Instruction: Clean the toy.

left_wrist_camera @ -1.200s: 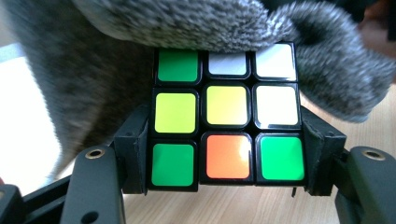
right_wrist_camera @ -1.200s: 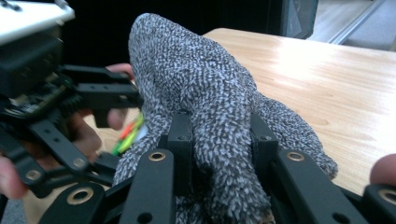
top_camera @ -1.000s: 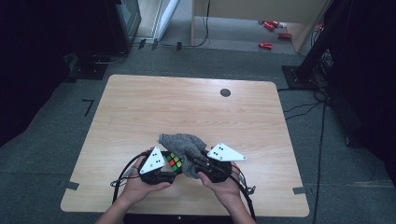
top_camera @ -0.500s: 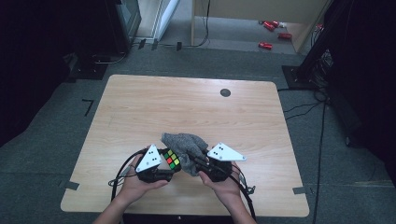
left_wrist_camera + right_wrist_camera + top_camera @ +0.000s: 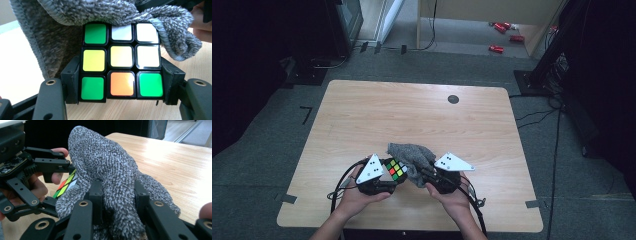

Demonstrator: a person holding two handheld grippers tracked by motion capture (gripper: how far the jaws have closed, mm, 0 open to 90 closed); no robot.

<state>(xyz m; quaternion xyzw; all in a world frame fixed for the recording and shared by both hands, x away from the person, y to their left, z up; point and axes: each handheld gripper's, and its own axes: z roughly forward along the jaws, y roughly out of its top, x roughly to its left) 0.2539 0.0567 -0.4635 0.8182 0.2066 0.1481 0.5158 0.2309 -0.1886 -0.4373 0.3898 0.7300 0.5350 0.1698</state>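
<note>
My left gripper (image 5: 388, 176) pinches the puzzle cube (image 5: 121, 62) by its sides, low over the bench (image 5: 412, 115) near its front edge. My right gripper (image 5: 117, 195) clamps the grey cloth (image 5: 105, 162), which drapes against the cube's top.

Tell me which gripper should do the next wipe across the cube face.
Right. The right gripper is shut on the grey cloth, which already drapes the top of the puzzle cube. The left gripper is clamped on the cube's sides, so it likely just steadies it.
</note>
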